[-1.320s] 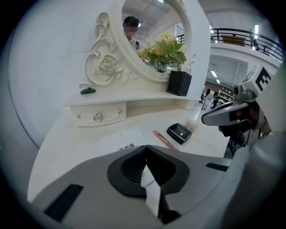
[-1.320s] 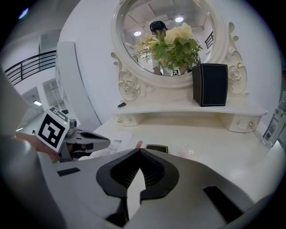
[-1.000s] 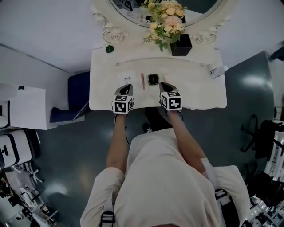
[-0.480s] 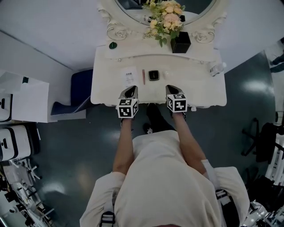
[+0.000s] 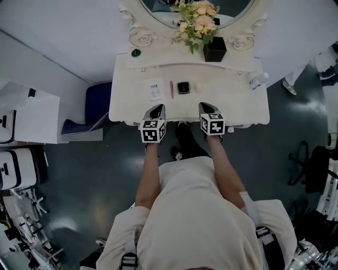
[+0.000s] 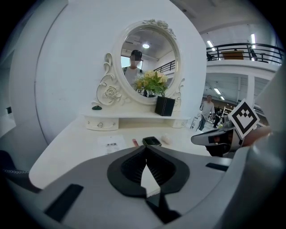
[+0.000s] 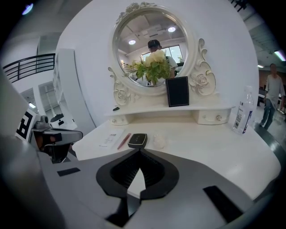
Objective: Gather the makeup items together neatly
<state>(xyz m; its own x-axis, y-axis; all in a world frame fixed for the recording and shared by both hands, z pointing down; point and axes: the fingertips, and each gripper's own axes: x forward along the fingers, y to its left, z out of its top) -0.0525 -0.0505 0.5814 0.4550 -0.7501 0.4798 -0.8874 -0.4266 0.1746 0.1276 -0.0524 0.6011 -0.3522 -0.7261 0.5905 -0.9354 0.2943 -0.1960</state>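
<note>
Four makeup items lie in a row mid-table on the white vanity (image 5: 237,105): a white printed card (image 5: 155,90), a pink stick (image 5: 171,89), a black compact (image 5: 183,87) and a small clear piece (image 5: 197,87). My left gripper (image 5: 156,107) hovers over the front edge, short of the card, with its jaws shut and empty (image 6: 145,150). My right gripper (image 5: 207,105) is level with it, short of the compact (image 7: 137,140), also shut and empty (image 7: 139,152). Neither touches an item.
At the back stand an oval mirror (image 5: 158,10), a black vase of flowers (image 5: 215,51) and a small dark green item (image 5: 136,52). A clear bottle (image 5: 259,82) sits at the right end. A blue stool (image 5: 95,105) is left of the table.
Both grippers have drawn back from the row of items toward the table's front edge. The items have not moved.
</note>
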